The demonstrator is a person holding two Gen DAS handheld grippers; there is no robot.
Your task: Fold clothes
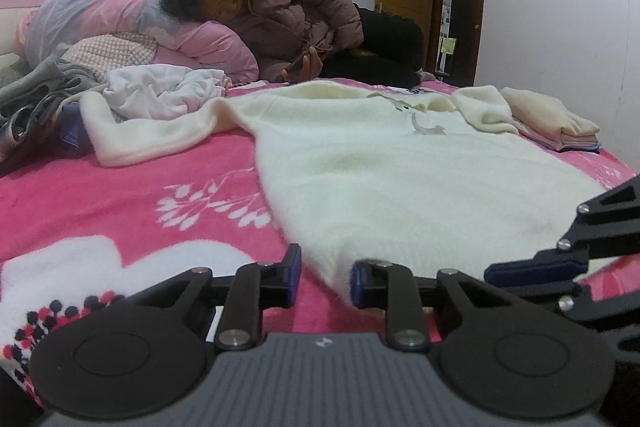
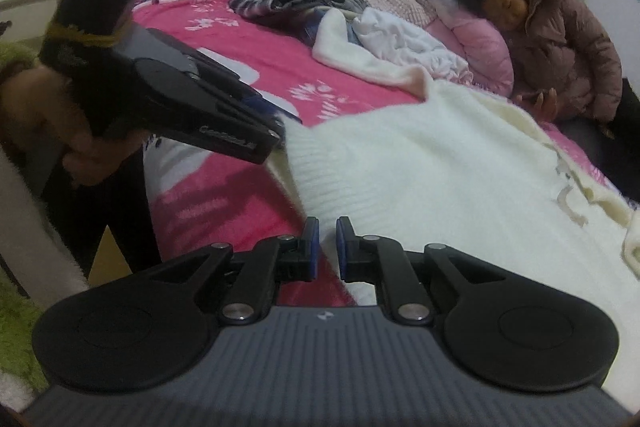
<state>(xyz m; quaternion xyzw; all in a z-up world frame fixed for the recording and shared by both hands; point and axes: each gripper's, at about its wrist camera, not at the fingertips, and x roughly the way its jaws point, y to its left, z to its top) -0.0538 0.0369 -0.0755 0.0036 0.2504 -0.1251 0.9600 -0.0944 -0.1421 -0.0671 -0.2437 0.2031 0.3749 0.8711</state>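
Both grippers sit at the near hem of the cream sweater (image 1: 400,163), which lies spread flat on the pink blanket (image 1: 120,195), its long axis running away from them toward the collar. Left gripper (image 1: 325,281): jaws apart, straddling the hem's left corner. Right gripper (image 2: 325,247): jaws nearly together with a slim gap, hem edge directly ahead; whether cloth is pinched cannot be told. Neither is clearly nearer.
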